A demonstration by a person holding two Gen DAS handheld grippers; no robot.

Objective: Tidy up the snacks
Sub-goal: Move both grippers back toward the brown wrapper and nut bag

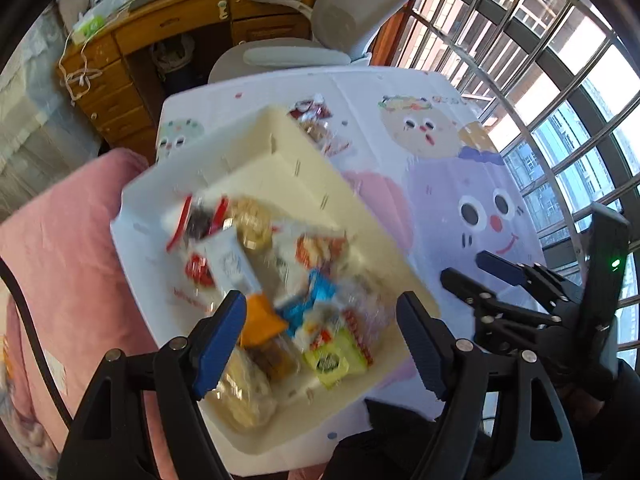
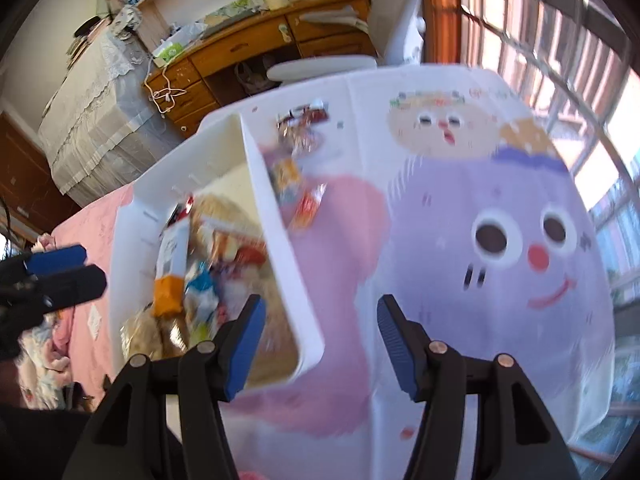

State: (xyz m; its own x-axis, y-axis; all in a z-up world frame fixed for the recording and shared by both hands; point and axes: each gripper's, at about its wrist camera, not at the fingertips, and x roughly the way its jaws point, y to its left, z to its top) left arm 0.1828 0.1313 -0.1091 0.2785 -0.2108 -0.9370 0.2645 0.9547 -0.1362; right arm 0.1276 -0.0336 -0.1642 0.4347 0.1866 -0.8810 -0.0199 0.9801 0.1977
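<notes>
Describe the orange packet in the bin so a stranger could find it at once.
On the cartoon tablecloth stands a cream plastic bin full of wrapped snacks. Look at the pile's near end, beside the blue wrapper. The orange packet is the only plain, solid orange piece, with no visible print.

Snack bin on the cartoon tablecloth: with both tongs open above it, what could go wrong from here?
1. The bin is piled with overlapping packets, so the left tongs might pinch two at once or crush one.
2. Loose snacks lie right beside the bin wall; the right tongs could nudge the bin while reaching for them.
3. Both views are blurred, so aim may be off.
</notes>
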